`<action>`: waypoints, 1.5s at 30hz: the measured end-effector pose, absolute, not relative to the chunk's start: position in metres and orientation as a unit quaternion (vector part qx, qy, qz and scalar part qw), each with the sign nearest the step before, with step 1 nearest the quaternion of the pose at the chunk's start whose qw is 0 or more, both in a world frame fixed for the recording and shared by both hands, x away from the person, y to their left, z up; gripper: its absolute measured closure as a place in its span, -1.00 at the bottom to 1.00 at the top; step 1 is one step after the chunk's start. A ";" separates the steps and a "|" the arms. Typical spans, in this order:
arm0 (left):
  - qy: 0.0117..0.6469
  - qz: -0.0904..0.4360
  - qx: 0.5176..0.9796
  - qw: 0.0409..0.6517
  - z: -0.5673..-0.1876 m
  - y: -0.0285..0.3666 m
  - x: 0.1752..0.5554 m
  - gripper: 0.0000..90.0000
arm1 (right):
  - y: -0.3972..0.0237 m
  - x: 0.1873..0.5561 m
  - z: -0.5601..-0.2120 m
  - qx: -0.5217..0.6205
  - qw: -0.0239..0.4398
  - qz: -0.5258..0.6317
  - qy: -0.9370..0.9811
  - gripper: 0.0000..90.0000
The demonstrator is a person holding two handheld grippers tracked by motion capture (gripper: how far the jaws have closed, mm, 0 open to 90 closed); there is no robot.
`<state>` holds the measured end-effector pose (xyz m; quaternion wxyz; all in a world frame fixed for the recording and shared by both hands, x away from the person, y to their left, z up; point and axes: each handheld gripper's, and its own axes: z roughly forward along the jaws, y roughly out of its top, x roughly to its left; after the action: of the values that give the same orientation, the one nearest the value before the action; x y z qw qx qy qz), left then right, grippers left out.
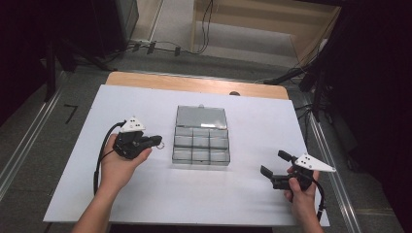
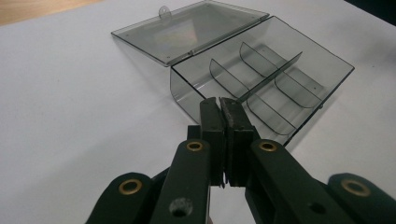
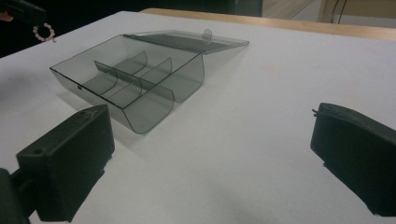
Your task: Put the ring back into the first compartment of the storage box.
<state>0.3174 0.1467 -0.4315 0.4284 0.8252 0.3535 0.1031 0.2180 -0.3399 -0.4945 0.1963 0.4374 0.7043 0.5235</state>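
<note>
high view: left tool (image 1: 156,141) holds a bead ring (image 1: 161,144) beside the open box (image 1: 201,162)
the left tool is clamped shut on the small ring, just left of the clear compartment box at mid counter (image 1: 243,194). the box's long axis runs left to right, lid folded far. the right tool (image 1: 274,163) gapes empty at near right, farther from the box.

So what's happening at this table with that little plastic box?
A person holds a two-jaw gripper in each hand over a white table. The left gripper is shut on a small beaded ring, held just left of a clear compartment box whose lid lies open. The compartments look empty. The right gripper stands open, to the right of the box, holding nothing.
</note>
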 end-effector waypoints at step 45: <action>0.346 0.097 0.825 0.437 -0.431 0.117 0.343 0.97 | -0.337 0.218 -0.496 0.436 0.194 0.518 0.710 -1.00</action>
<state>0.3432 0.1172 -0.4308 0.4370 0.8245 0.3461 0.0969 0.2180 -0.3368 -0.4958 0.1944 0.4359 0.7101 0.5176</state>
